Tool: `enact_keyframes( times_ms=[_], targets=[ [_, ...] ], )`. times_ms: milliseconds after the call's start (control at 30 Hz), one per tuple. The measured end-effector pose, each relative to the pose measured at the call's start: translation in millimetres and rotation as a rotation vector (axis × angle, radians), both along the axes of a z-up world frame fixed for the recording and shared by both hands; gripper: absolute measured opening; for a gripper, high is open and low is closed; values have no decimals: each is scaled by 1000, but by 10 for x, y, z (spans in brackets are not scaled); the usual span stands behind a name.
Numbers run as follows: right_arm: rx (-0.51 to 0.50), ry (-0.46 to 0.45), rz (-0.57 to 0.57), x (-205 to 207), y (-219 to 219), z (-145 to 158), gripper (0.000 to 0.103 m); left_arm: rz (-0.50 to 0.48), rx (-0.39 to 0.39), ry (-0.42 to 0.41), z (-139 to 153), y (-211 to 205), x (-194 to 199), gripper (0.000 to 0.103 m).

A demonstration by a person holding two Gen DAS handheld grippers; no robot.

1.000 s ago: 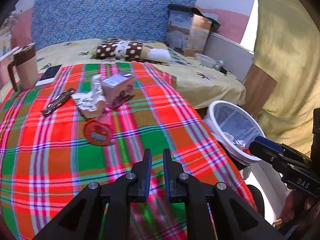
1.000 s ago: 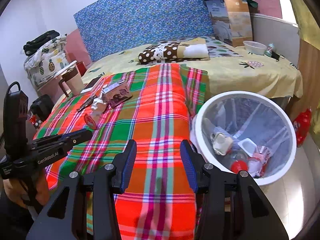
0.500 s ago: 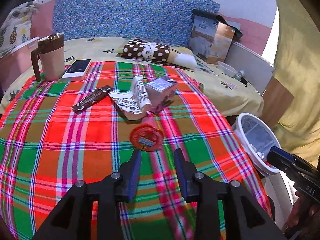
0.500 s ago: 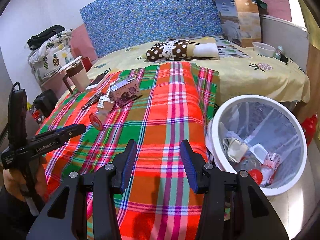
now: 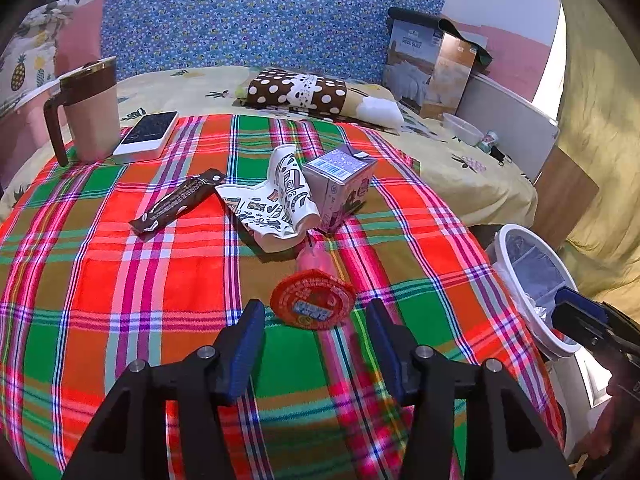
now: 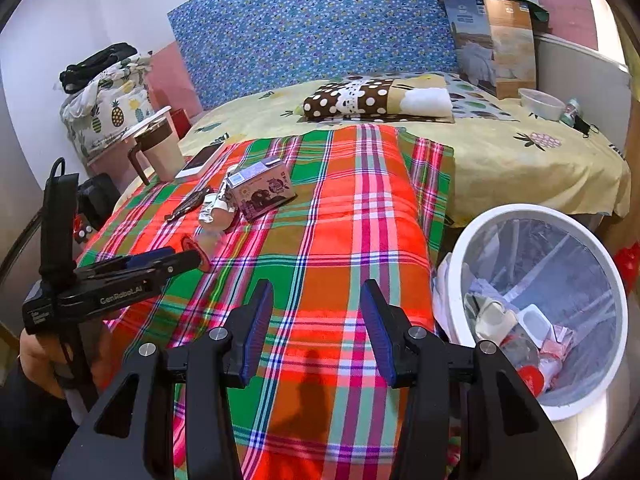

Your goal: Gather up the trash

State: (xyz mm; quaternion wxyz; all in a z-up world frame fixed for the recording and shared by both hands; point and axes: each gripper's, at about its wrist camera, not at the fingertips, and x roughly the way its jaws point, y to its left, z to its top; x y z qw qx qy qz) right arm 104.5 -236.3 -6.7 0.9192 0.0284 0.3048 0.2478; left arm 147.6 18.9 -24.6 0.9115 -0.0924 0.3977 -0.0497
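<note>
**Trash on the plaid blanket, jaws opening at the red-lidded cup**

Trash lies scattered on the plaid blanket (image 5: 120, 280) that covers the near part of the bed (image 6: 520, 160). We hold the left gripper (image 5: 316, 320) low over the blanket with its jaws opening; nothing sits between them, and the pads press on nothing. Just beyond the fingertips lies the red-lidded cup (image 5: 313, 299) on its side, lid facing us. Beyond the cup lie a crumpled printed paper cup (image 5: 276, 204) and, touching it on the right, a purple drink carton (image 5: 340, 184). Left of the paper cup lies a dark brown snack wrapper (image 5: 178, 204). Far beyond that, at the blanket's edge, a mug (image 5: 90, 114) stands upright with a phone (image 5: 146, 134) just beside it.

Our right gripper (image 6: 316, 320) hovers over the blanket's near side, jaws wide apart and empty. To the right of the blanket, off the bed, stands the white bin (image 6: 460, 300) with a clear liner, holding several discarded pieces already. In the right wrist view our left hand (image 6: 44, 360) grips its tool's handle, well left of the bin.
</note>
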Motion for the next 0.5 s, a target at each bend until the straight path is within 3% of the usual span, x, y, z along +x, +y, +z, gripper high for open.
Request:
enact_keyframes(
  times_ms=[433, 500],
  targets=[
    [-30, 15, 38, 66, 103, -14, 47, 8, 17, 42, -129, -65, 207, 53],
    [-34, 14, 42, 72, 124, -6, 47, 0, 18, 51, -153, -80, 227, 48]
  ],
)
